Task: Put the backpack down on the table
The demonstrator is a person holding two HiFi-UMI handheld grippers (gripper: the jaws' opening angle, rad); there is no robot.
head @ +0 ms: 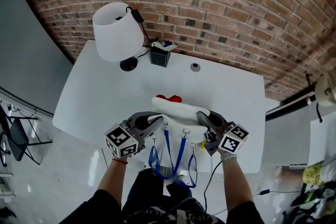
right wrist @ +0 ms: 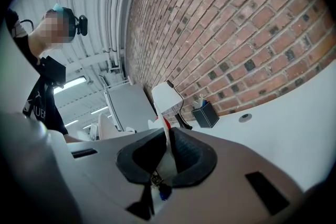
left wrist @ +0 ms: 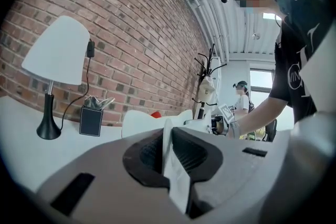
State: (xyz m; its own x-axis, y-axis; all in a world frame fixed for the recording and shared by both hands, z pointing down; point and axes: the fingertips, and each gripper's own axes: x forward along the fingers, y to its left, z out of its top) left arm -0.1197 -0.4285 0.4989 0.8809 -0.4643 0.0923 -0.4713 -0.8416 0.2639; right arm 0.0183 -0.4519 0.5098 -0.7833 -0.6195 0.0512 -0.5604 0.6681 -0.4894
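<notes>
A white backpack [head: 178,110] with a red patch on its far side hangs between my two grippers, over the near edge of the white table [head: 105,93]. Its blue straps [head: 168,155] dangle down in front of the person. My left gripper [head: 157,121] is shut on the bag's left side; in the left gripper view [left wrist: 169,140] a fold of white fabric [left wrist: 177,173] is pinched between the pads. My right gripper [head: 202,119] is shut on the right side; in the right gripper view [right wrist: 168,148] white fabric [right wrist: 167,162], a small clip and a bit of blue strap sit in its jaws.
A white table lamp [head: 116,32] stands at the table's far left, next to a black pen holder [head: 160,55]. A round cable hole [head: 195,67] lies to the right of them. Behind runs a brick wall [head: 220,2]. A second person [left wrist: 241,96] stands far off beside a coat stand [left wrist: 208,86].
</notes>
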